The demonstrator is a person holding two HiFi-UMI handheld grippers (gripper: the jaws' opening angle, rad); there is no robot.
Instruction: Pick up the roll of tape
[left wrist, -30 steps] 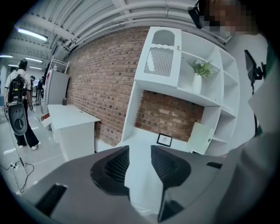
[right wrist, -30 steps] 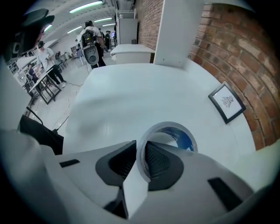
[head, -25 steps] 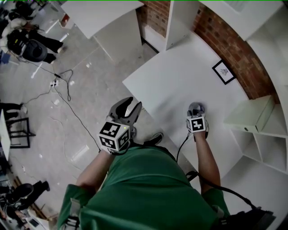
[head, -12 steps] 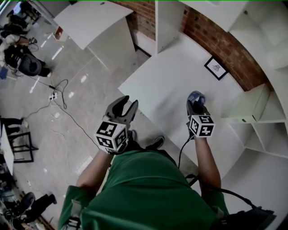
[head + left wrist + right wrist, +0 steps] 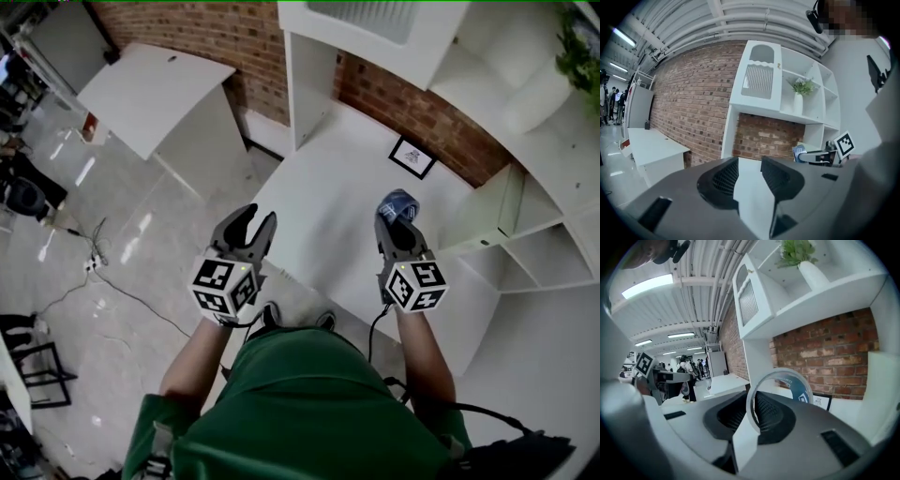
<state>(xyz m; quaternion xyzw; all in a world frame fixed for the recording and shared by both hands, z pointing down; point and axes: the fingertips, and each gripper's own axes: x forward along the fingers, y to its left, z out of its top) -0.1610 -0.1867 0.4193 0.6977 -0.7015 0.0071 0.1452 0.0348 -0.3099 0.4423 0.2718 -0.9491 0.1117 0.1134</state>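
Observation:
The roll of tape [image 5: 398,203], a clear ring with a blue printed core, is held up above the white table [image 5: 323,202] with my right gripper [image 5: 395,221] shut on it. In the right gripper view the roll of tape [image 5: 800,388] stands on edge between the pads of the right gripper [image 5: 753,414], one side of the ring pinched. My left gripper [image 5: 247,221] hovers open over the table's left edge with nothing in it. In the left gripper view the left gripper [image 5: 749,171] shows bare pads, and the roll of tape [image 5: 799,152] appears at the right.
A small framed picture [image 5: 412,157] leans on the brick wall at the back of the table. White shelf units [image 5: 525,225] stand to the right and behind, one with a potted plant [image 5: 801,87]. A second white table [image 5: 150,89] stands at the far left.
The right gripper has risen from the table top with the roll of tape in it. The left gripper has also come up a little. The head view has tipped toward the wall.

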